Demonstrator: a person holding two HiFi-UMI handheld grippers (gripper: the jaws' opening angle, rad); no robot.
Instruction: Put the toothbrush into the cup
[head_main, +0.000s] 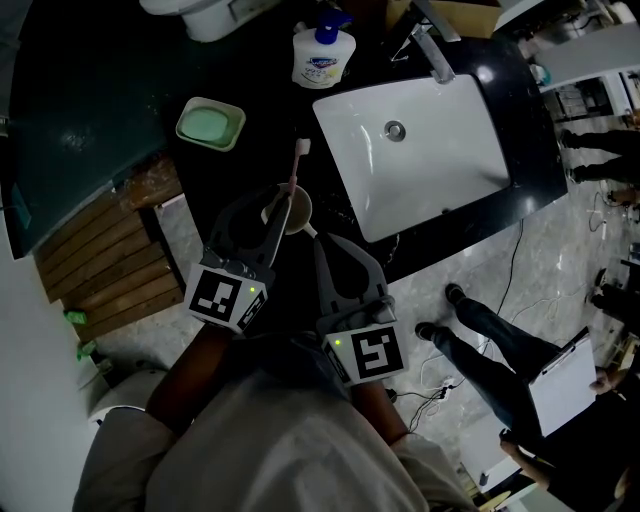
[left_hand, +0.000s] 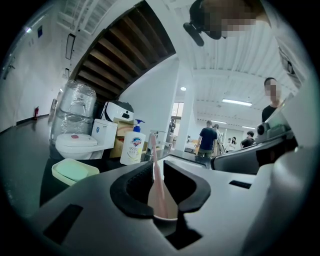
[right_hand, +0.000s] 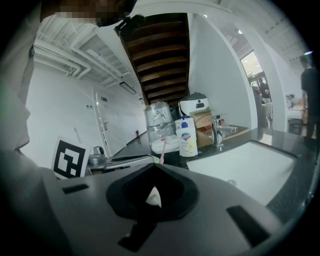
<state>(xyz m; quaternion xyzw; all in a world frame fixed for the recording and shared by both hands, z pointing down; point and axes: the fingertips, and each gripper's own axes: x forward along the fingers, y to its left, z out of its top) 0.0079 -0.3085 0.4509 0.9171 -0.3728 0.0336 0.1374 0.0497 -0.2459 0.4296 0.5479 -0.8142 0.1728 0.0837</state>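
A pink toothbrush (head_main: 295, 170) stands tilted with its white bristles up and its lower end inside a pale cup (head_main: 299, 213) on the black counter (head_main: 90, 120). My left gripper (head_main: 276, 206) is shut on the handle just above the cup's rim. In the left gripper view the toothbrush (left_hand: 154, 167) rises between the black pads, with the cup (left_hand: 165, 216) right below them. My right gripper (head_main: 319, 239) touches the cup's near right side. Its jaws are shut, with a white sliver of the cup (right_hand: 153, 197) pinched between them. The brush head (right_hand: 162, 148) peeks over the right gripper (right_hand: 152, 186).
A white sink (head_main: 440, 170) with a faucet (head_main: 430, 45) lies right of the cup. A soap bottle (head_main: 323, 55) and a green soap dish (head_main: 210, 125) stand behind it. A wooden slatted shelf (head_main: 100, 260) is at the left. A person (head_main: 500, 350) stands by the counter's front edge.
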